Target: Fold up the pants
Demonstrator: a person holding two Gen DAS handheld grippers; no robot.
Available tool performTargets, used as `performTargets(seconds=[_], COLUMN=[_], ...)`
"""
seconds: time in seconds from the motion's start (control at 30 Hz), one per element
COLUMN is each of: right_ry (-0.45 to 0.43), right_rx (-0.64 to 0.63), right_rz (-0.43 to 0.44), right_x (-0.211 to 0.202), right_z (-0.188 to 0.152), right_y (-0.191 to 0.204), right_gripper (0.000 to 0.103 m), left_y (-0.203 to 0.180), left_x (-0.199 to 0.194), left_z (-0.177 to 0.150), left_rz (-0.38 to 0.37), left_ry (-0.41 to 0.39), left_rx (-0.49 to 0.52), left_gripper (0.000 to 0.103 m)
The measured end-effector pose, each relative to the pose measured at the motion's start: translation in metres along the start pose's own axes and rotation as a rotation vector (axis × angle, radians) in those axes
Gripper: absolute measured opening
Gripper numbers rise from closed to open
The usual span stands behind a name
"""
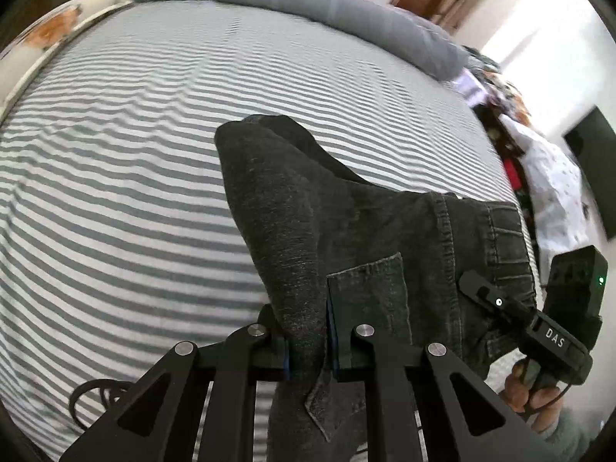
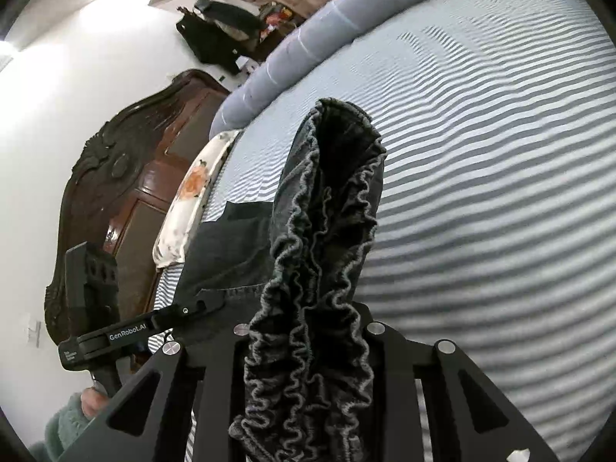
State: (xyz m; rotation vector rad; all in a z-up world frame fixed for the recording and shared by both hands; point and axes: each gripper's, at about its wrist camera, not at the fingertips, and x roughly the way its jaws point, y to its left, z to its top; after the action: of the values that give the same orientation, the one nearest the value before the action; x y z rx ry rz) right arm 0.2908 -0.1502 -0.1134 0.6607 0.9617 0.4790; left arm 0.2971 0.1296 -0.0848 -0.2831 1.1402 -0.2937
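Two tools clenched | left tool (image 1: 310,342) gripped dark grey denim pants (image 1: 346,208), right tool (image 2: 308,346) their ruffled waistband | lifted over striped bed (image 1: 115,177), likely to fold.

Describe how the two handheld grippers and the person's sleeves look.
Both grippers are matte black with silver rivets. The left gripper has blue pads and "GenRobot.AI" lettering, the right gripper a "DAS" label and a green light. A thin black cable trails. The sleeves are fuzzy pale green.
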Motion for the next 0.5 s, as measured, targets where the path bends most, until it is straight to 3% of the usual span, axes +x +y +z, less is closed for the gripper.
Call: performTargets(seconds=[0.3, 0.33, 0.37, 0.5], right_ry=[0.059, 0.066, 0.071, 0.077], right_rx=[0.035, 0.030, 0.020, -0.032], right_rz=[-0.075, -0.096, -0.123, -0.247], right_x=[0.076, 0.081, 0.083, 0.078], right_z=[0.016, 0.016, 0.016, 0.007], right_y=[-0.009, -0.012, -0.015, -0.029], right_gripper=[0.024, 0.025, 0.031, 0.056], left_y=[0.058, 0.059, 0.062, 0.061], left_x=[0.050, 0.054, 0.058, 0.057], left_z=[0.022, 0.019, 0.015, -0.008], left_rz=[0.080, 0.099, 0.144, 0.259], left_ry=[0.057, 0.062, 0.060, 0.044], left_rx=[-0.038, -0.029, -0.012, 0.059], left_gripper=[0.019, 0.027, 0.037, 0.053])
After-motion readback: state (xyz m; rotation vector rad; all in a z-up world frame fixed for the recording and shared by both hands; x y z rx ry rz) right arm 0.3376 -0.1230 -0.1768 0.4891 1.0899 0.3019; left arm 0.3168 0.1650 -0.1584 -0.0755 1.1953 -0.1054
